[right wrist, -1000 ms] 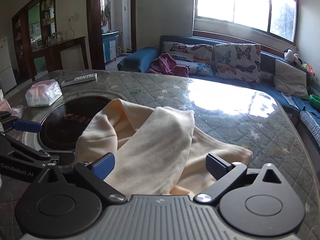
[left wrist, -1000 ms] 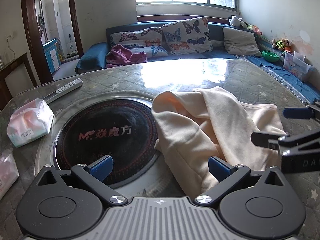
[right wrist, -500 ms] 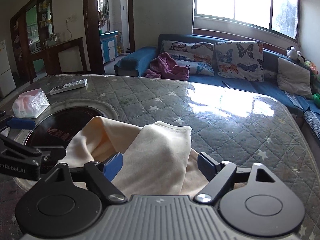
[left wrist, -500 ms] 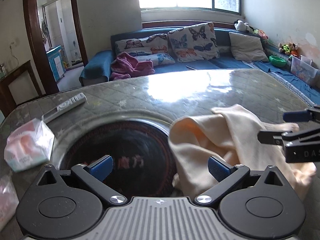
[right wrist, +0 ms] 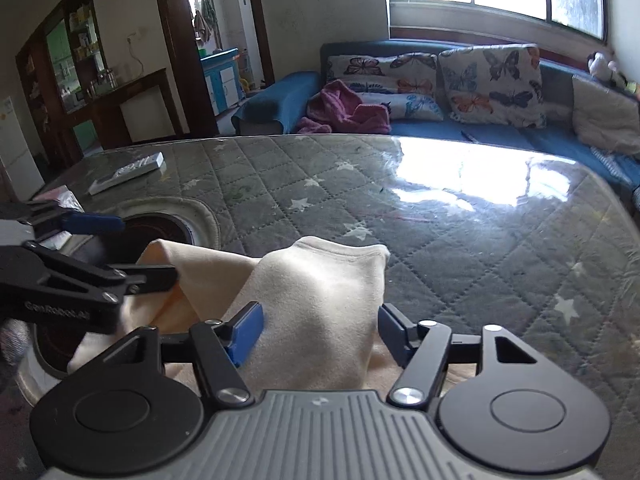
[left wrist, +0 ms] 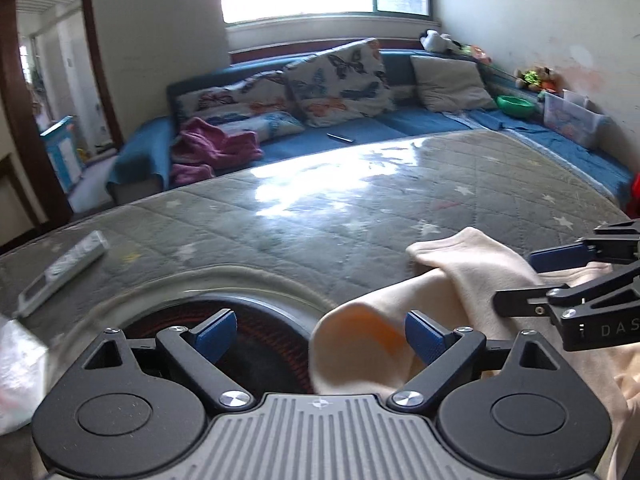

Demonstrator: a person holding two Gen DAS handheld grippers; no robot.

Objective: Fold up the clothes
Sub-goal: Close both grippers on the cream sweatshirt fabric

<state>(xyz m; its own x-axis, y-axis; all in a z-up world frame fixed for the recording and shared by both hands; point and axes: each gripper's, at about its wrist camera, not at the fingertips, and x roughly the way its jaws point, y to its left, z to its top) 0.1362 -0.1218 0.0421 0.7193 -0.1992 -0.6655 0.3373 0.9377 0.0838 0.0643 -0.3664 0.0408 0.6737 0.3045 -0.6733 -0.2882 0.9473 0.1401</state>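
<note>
A cream garment lies bunched on the quilted grey table, partly over a round black glass inset. My left gripper is open; one fold of the cloth lies against its right blue pad. My right gripper is open with its jaws wide around a raised hump of the garment. The right gripper shows from the side in the left wrist view, over the cloth. The left gripper shows in the right wrist view.
A white remote and a tissue pack lie at the table's left. Beyond the far edge stands a blue sofa with butterfly cushions and a pink blanket. A doorway opens at the back left.
Both grippers have pulled back toward the near edge and tilted up, and the garment sits lower and closer in both views. The right gripper's jaws have narrowed a little around the hump.
</note>
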